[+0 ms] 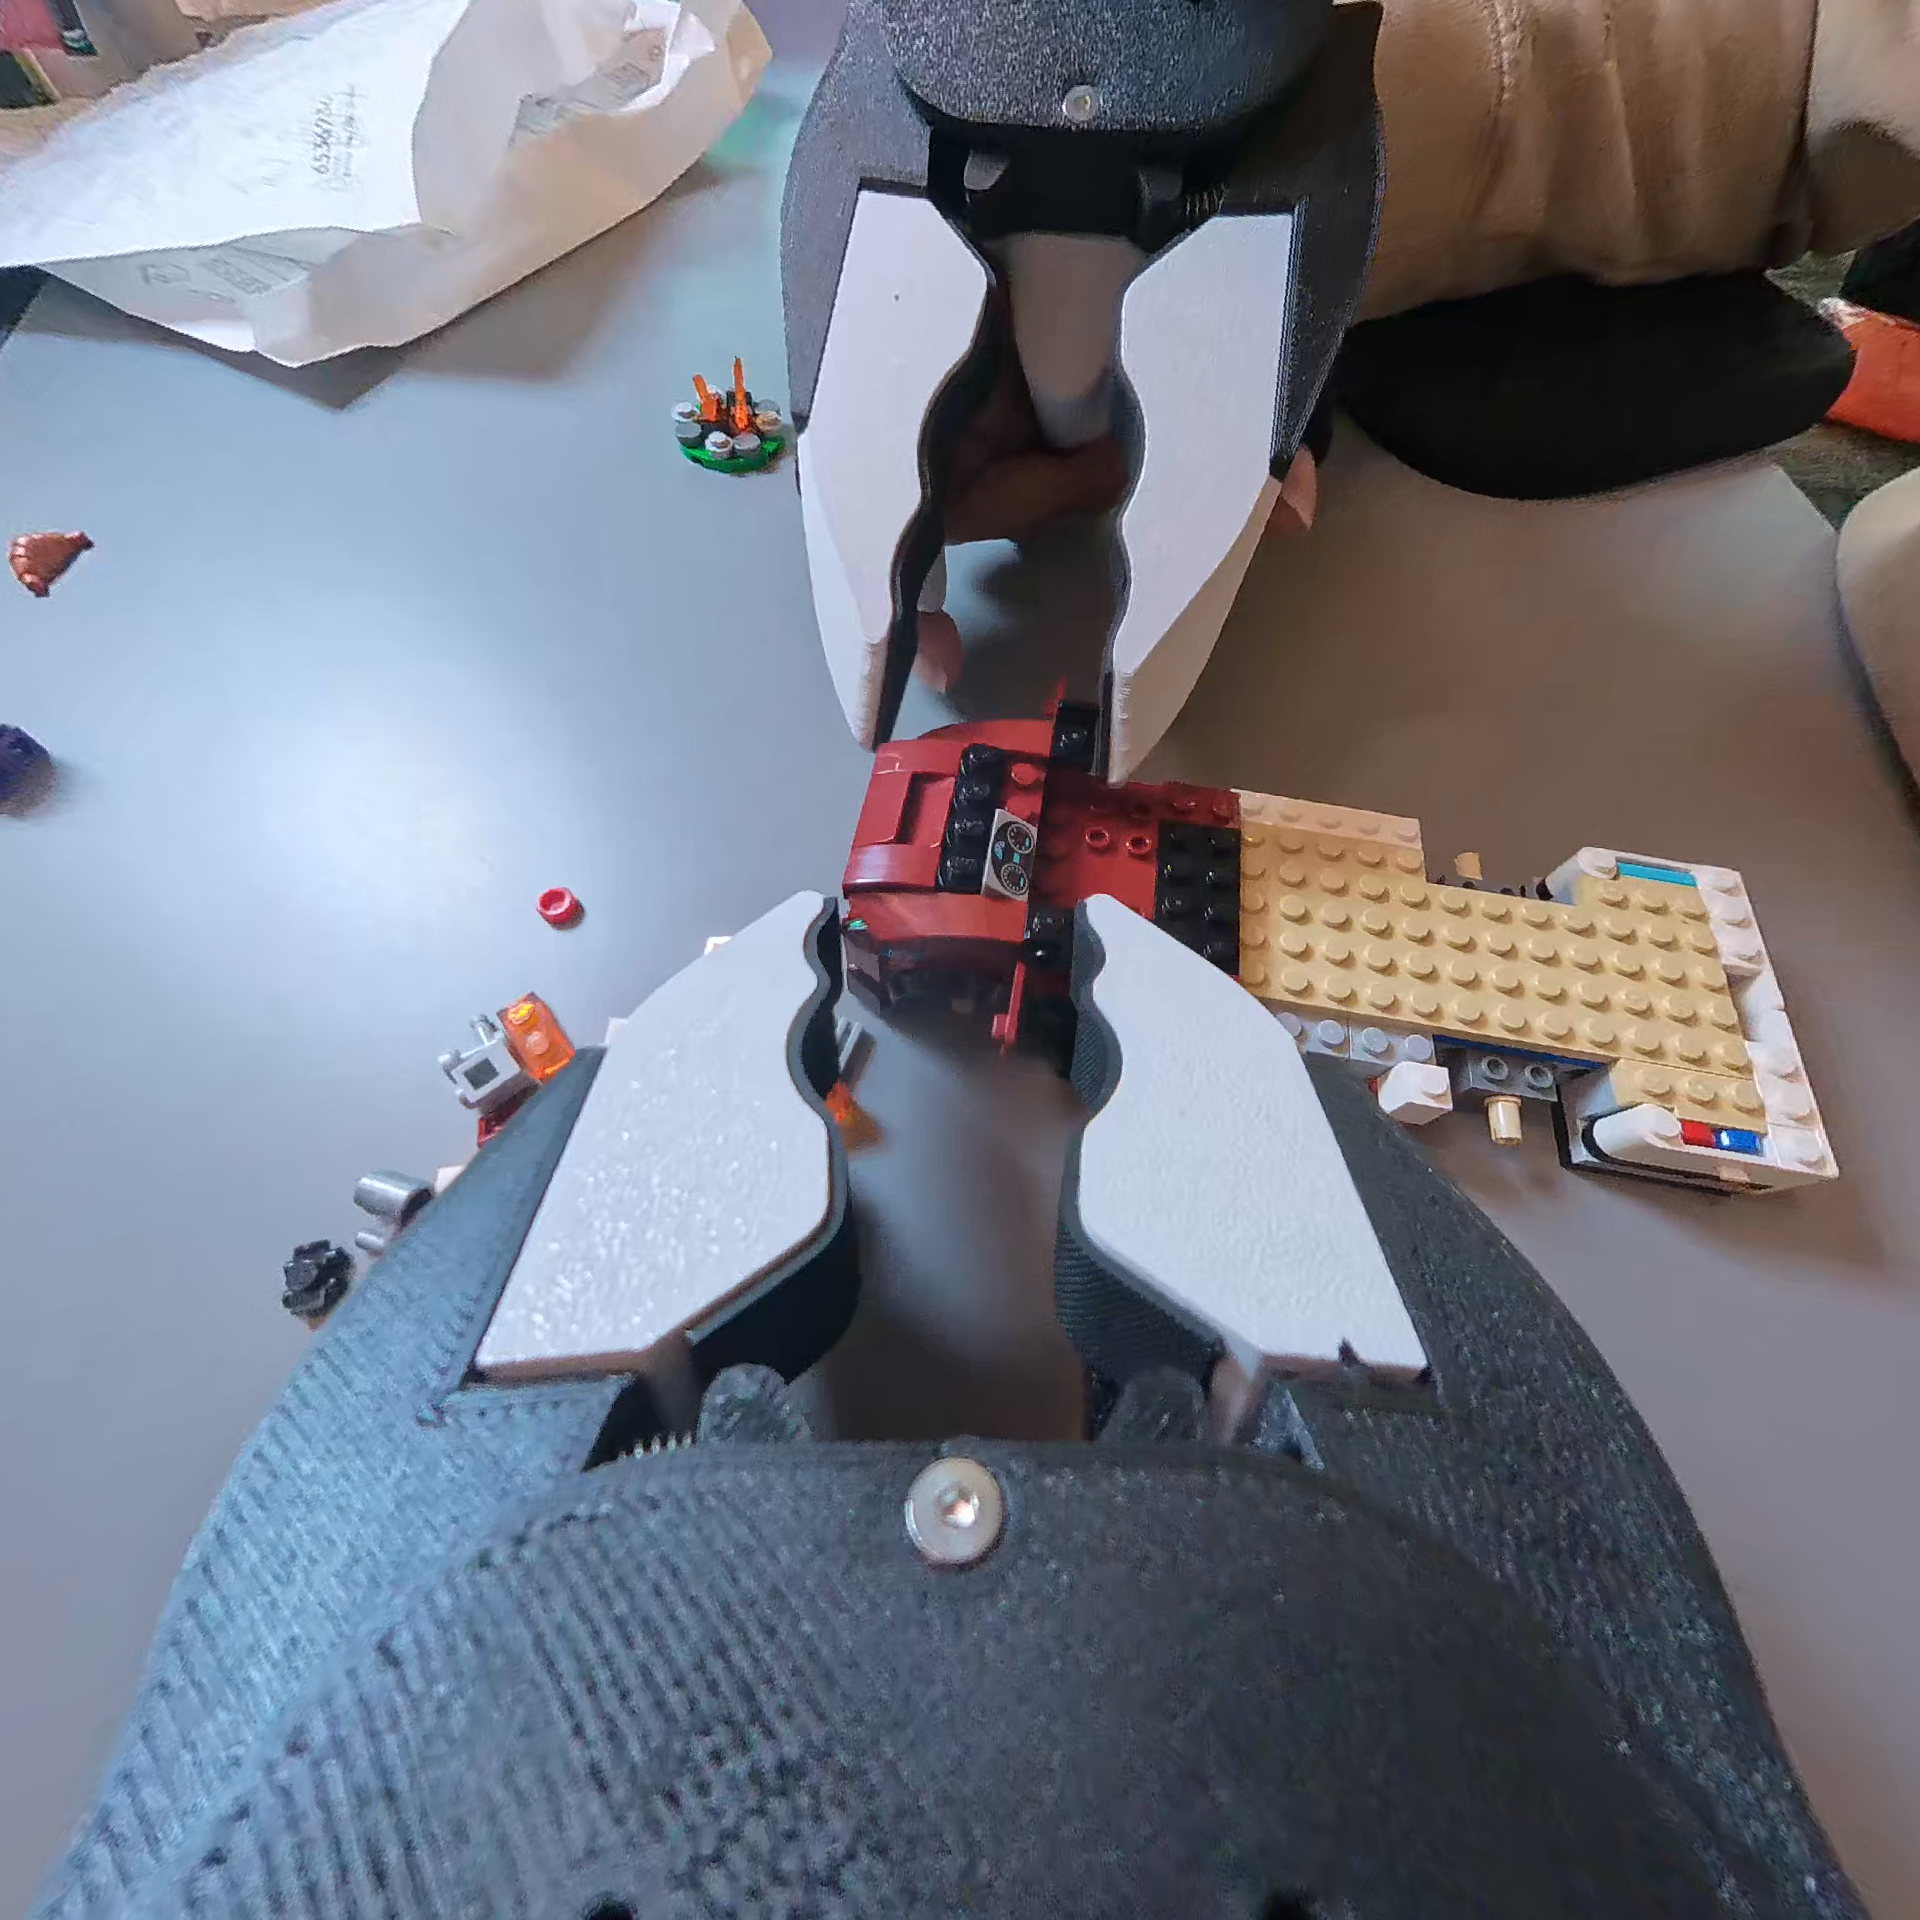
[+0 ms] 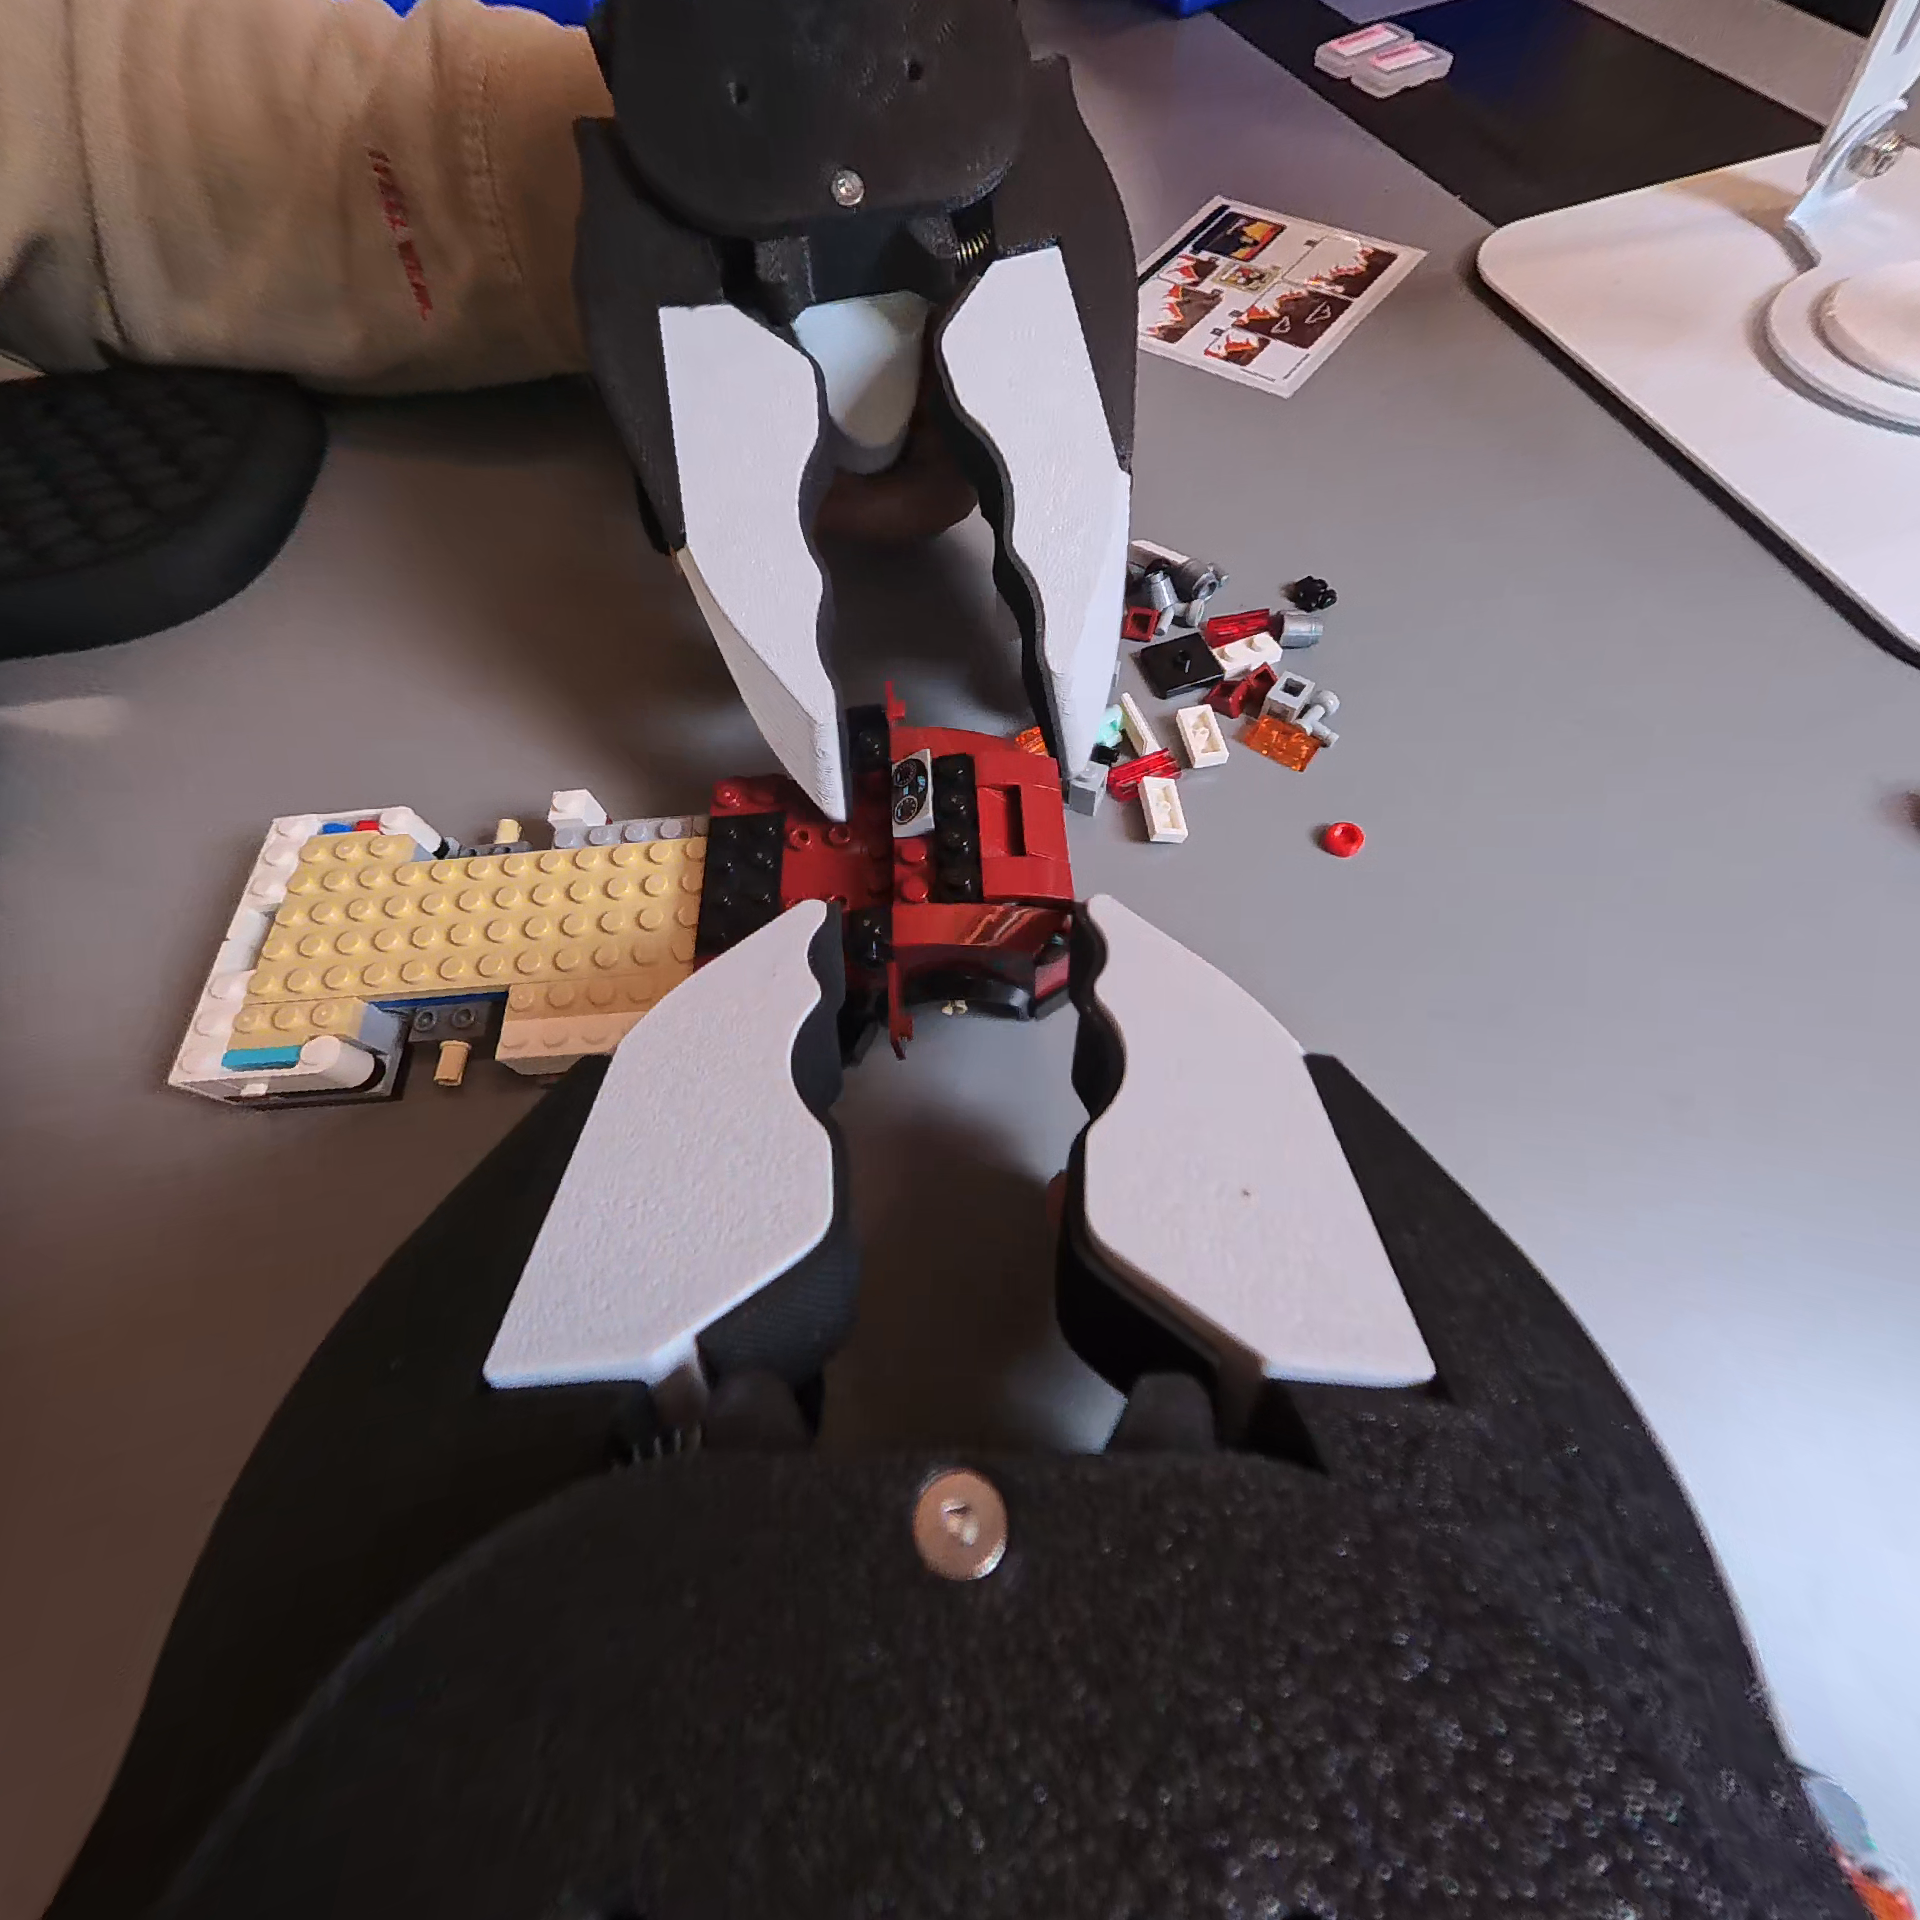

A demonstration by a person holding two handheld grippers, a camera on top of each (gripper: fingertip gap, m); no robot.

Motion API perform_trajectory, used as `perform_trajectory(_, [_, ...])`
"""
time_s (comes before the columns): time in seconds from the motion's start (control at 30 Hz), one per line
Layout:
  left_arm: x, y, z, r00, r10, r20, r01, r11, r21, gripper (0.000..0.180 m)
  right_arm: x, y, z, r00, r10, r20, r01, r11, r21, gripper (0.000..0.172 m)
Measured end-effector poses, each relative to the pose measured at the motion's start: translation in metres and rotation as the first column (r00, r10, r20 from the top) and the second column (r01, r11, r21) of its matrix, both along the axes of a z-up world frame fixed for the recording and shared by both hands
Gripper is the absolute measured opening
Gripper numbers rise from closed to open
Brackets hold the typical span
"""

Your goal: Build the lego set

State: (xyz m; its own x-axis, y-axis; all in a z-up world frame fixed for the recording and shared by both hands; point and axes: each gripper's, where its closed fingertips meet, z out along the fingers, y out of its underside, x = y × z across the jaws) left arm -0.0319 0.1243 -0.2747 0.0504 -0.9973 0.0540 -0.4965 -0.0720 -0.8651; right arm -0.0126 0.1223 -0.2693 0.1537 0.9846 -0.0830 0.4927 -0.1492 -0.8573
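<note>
The left gripper (image 1: pixel 956 925) straddles the dark red front (image 1: pixel 935 883) of a brick-built vehicle on the grey table (image 1: pixel 312 727), jaws apart. Opposite, the right gripper (image 1: pixel 997 748) reaches the same red section. A tan studded plate (image 1: pixel 1455 956) extends rightward; loose bricks (image 1: pixel 509 1049) and a crumpled paper bag (image 1: pixel 312 156) lie to the left

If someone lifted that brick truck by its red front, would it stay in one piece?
Probably not. The truck is long, its tan deck reaching far from the red cab, so it may sag or split. Thin red panels stick out and could snap off. It looks light.
</note>
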Motion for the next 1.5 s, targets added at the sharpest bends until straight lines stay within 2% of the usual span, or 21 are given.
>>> perform_trajectory(0.13, [0.0, 0.0, 0.001, 1.0, 0.005, 0.003, -0.006, 0.999, 0.046, 0.041, 0.0, 0.0, 0.001, 1.0, -0.009, 0.003, 0.009, 0.999, 0.044, 0.038])
perform_trajectory(0.53, [0.0, 0.001, 0.001, 1.0, 0.025, 0.003, -0.025, 0.998, 0.057, 0.04, 0.0, -0.001, 0.002, 0.999, -0.043, 0.004, 0.043, 0.994, 0.103, 0.031])
perform_trajectory(0.63, [0.001, 0.001, 0.001, 0.999, 0.032, 0.005, -0.032, 0.999, 0.038, 0.04, 0.001, -0.001, 0.002, 0.999, -0.05, 0.0, 0.05, 0.994, 0.096, 0.032])
perform_trajectory(0.8, [0.0, 0.003, 0.003, 1.0, 0.016, 0.016, -0.016, 0.999, 0.032, 0.046, 0.005, -0.002, 0.0, 0.999, -0.05, 0.011, 0.049, 0.996, 0.069, 0.046])
perform_trajectory(1.2, [0.006, 0.001, 0.001, 1.0, -0.02, 0.006, 0.02, 0.998, 0.055, 0.041, 0.004, 0.002, -0.004, 0.998, -0.047, 0.035, 0.045, 0.998, 0.052, 0.042])
perform_trajectory(1.33, [0.006, 0.001, 0.001, 1.0, -0.01, 0.006, 0.01, 0.999, 0.051, 0.041, 0.008, -0.008, 0.014, 1.0, -0.01, 0.014, 0.008, 0.985, 0.17, 0.036])
perform_trajectory(1.43, [0.006, 0.001, 0.001, 1.0, -0.009, 0.005, 0.009, 0.998, 0.056, 0.041, 0.008, -0.017, 0.016, 0.995, -0.009, 0.099, -0.022, 0.953, 0.303, 0.016])
perform_trajectory(1.5, [0.006, 0.001, 0.001, 1.0, -0.009, 0.005, 0.008, 0.998, 0.057, 0.041, 0.007, -0.016, 0.009, 0.986, -0.046, 0.162, -0.016, 0.933, 0.361, 0.012])
